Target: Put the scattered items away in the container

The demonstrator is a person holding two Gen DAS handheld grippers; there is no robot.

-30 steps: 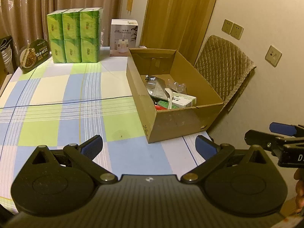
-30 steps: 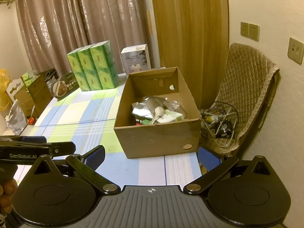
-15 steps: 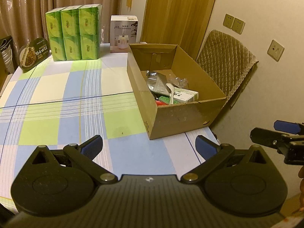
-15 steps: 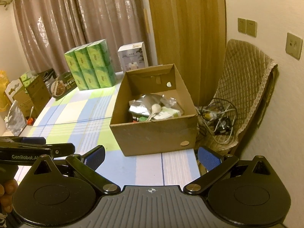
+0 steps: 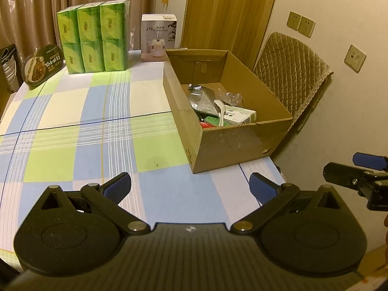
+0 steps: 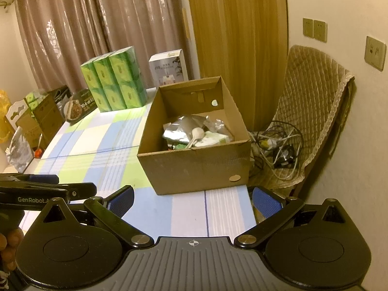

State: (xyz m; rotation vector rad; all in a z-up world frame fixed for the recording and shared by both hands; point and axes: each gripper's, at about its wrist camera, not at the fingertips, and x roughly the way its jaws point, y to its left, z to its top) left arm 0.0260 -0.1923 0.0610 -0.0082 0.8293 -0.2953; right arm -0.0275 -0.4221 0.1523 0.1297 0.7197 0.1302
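dim, warm yellowish indoor light, soft shadows, sharp focus, strong fisheye bending with dark corners.

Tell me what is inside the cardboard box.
Inside the cardboard box: silver foil pouches, a white spoon, a white carton, clear wrapping. Anything beneath them is hidden.

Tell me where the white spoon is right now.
The white spoon lies inside the cardboard box, on the silver pouch and white carton, near its front wall.
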